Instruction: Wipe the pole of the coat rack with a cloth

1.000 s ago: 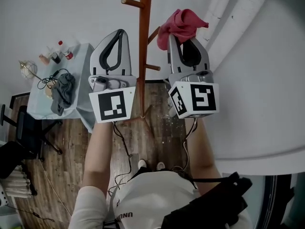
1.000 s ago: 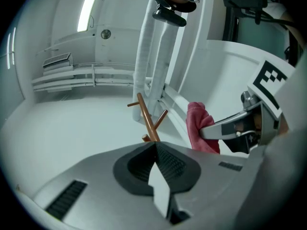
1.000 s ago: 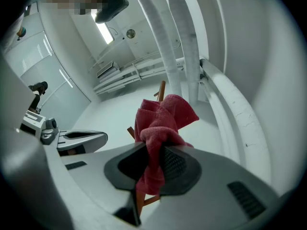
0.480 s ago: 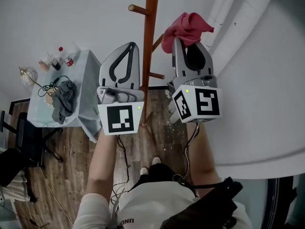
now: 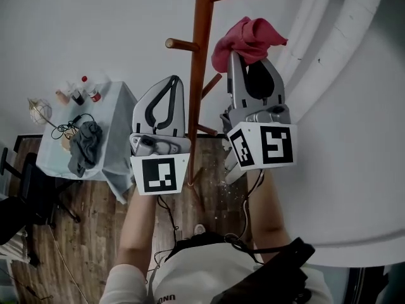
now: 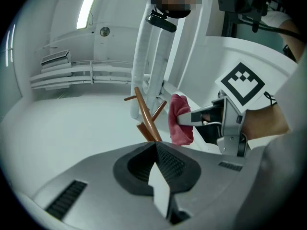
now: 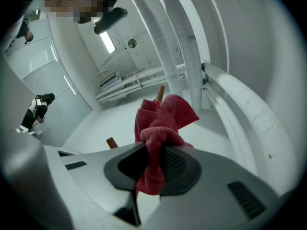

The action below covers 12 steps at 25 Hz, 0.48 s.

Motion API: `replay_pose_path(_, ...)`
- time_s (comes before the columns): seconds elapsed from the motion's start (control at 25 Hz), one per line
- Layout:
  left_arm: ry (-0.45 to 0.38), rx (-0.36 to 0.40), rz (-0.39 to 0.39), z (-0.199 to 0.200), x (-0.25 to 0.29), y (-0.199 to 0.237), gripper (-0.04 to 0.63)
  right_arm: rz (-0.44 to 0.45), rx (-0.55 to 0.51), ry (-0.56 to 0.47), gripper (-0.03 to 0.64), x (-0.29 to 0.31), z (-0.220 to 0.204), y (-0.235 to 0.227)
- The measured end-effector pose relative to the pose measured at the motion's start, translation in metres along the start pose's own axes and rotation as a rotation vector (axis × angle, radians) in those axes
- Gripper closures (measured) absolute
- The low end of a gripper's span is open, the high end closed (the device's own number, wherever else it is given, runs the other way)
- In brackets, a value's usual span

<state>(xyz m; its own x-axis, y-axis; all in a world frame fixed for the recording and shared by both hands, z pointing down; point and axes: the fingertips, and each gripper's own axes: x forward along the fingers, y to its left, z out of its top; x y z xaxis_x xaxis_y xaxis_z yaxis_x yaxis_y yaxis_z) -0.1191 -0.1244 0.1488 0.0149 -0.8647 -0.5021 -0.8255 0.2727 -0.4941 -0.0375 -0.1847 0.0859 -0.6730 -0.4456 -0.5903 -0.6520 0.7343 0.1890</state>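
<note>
The brown wooden coat rack pole (image 5: 199, 87) rises between my two grippers, with pegs (image 5: 180, 44) sticking out at several heights. My right gripper (image 5: 236, 59) is shut on a bunched red cloth (image 5: 248, 38) just right of the pole; in the left gripper view a narrow gap shows between the cloth (image 6: 180, 120) and the pole (image 6: 146, 121). In the right gripper view the cloth (image 7: 160, 121) bulges out above the closed jaws (image 7: 153, 150). My left gripper (image 5: 173, 82) is shut and holds nothing, close to the pole's left side; its tips (image 6: 156, 146) point at the pole.
A small table (image 5: 117, 113) draped in pale blue stands at the left, carrying bottles (image 5: 83, 91), a grey rag (image 5: 85, 141) and cables. A black chair (image 5: 25, 182) is beside it. White wall pipes (image 5: 342, 37) curve at the right. Wooden floor (image 5: 88, 233) lies below.
Both grippers have risen along the pole, the right one still shut on the cloth. A higher peg has come into view at the top.
</note>
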Motion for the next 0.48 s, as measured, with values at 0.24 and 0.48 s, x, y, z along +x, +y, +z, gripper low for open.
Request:
replay_pose_path(0.24, 0.016, -0.003, 0.018, -0.011, 0.009, -0.002, 0.581, 0.028, -0.023, -0.027, 0.543, 0.013, -0.001, -0.006)
replay_pose_path(0.48, 0.016, -0.005, -0.004, -0.015, 0.018, 0.003, 0.581, 0.041, -0.056, -0.054, 0.543, 0.030, 0.009, 0.000)
